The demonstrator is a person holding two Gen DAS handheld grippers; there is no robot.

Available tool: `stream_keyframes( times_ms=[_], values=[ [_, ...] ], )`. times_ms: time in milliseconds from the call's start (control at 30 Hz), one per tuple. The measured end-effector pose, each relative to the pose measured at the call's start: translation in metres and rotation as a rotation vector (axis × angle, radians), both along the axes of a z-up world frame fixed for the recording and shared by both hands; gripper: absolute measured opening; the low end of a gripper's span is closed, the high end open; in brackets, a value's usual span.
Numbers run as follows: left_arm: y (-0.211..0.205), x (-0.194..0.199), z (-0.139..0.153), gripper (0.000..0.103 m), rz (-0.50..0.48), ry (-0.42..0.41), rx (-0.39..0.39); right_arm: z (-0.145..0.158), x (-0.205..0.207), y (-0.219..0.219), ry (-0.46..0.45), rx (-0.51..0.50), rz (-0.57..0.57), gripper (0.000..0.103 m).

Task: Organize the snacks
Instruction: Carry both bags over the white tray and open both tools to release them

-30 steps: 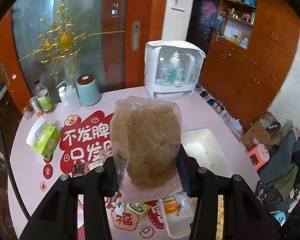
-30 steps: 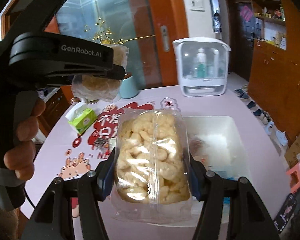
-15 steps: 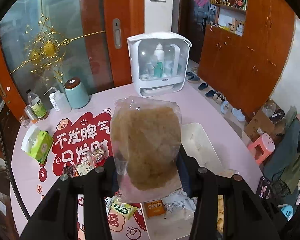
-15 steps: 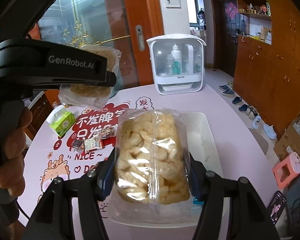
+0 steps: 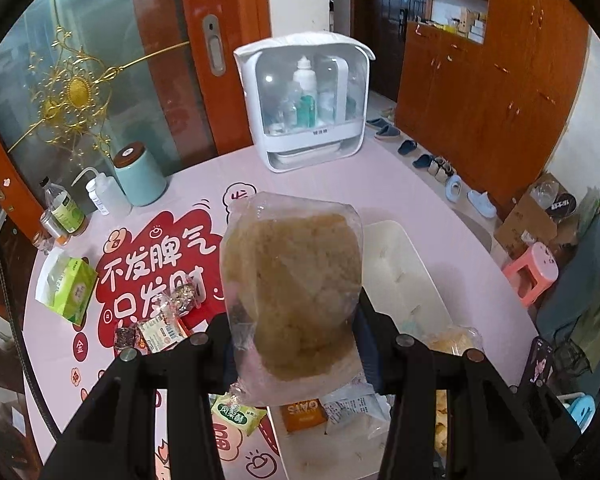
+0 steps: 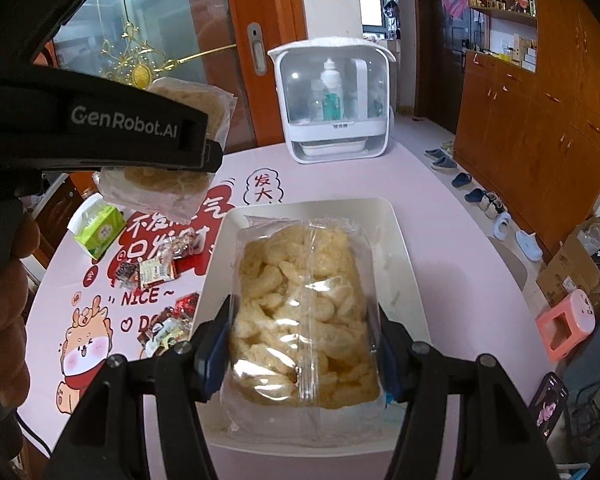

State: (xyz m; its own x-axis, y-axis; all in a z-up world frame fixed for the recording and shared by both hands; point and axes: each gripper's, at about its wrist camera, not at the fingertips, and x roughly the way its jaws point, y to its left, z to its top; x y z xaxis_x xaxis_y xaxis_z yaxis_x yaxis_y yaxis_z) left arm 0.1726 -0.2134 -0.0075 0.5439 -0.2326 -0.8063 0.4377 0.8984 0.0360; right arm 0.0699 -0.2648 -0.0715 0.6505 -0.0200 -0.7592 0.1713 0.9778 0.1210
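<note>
Clear snack bags (image 5: 292, 292) (image 6: 304, 316) pinched in both tongs (image 5: 294, 332) (image 6: 304, 344), over white bin (image 6: 396, 248) and loose packets (image 6: 148, 272).

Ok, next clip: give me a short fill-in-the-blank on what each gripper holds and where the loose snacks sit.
1. The left gripper is shut on a clear bag of ____ crumbly snack.
2. The right gripper holds a bag of pale puffed snacks above the white ____.
3. The green tissue pack lies on the ____ table.

Missing words: brown; bin; pink
</note>
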Motion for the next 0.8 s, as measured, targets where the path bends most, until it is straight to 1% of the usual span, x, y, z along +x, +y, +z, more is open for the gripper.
stream_keyframes(
  times_ms=[300,367,400,433,467,500,567,633,800],
  values=[
    [-0.013,0.003,-0.013,0.047,-0.025,0.017,0.042,-0.021,0.007,0.003,0.067,-0.021,-0.011,0.061],
    [-0.013,0.003,-0.014,0.050,-0.025,0.022,0.039,-0.026,0.009,0.002,0.085,-0.020,-0.018,0.061],
    [-0.012,0.004,-0.015,0.059,-0.023,0.025,0.037,-0.029,0.010,0.001,0.096,-0.017,-0.021,0.062],
    [-0.011,0.004,-0.015,0.071,-0.019,0.025,0.036,-0.031,0.010,0.001,0.103,-0.012,-0.022,0.062],
    [-0.010,0.004,-0.014,0.076,-0.010,0.017,0.034,-0.032,0.010,0.001,0.109,-0.011,-0.022,0.067],
    [-0.009,0.003,-0.013,0.080,-0.005,0.006,0.032,-0.033,0.010,0.001,0.111,-0.017,-0.030,0.077],
    [-0.007,0.002,-0.010,0.080,-0.003,-0.012,0.036,-0.031,0.008,0.001,0.092,-0.027,-0.038,0.086],
    [-0.005,0.003,-0.010,0.080,0.003,-0.013,0.042,-0.027,0.007,0.002,0.077,-0.027,-0.041,0.087],
    [0.003,0.003,-0.010,0.080,0.015,0.001,0.031,-0.025,0.008,0.004,0.076,-0.017,-0.035,0.087]
  ],
)
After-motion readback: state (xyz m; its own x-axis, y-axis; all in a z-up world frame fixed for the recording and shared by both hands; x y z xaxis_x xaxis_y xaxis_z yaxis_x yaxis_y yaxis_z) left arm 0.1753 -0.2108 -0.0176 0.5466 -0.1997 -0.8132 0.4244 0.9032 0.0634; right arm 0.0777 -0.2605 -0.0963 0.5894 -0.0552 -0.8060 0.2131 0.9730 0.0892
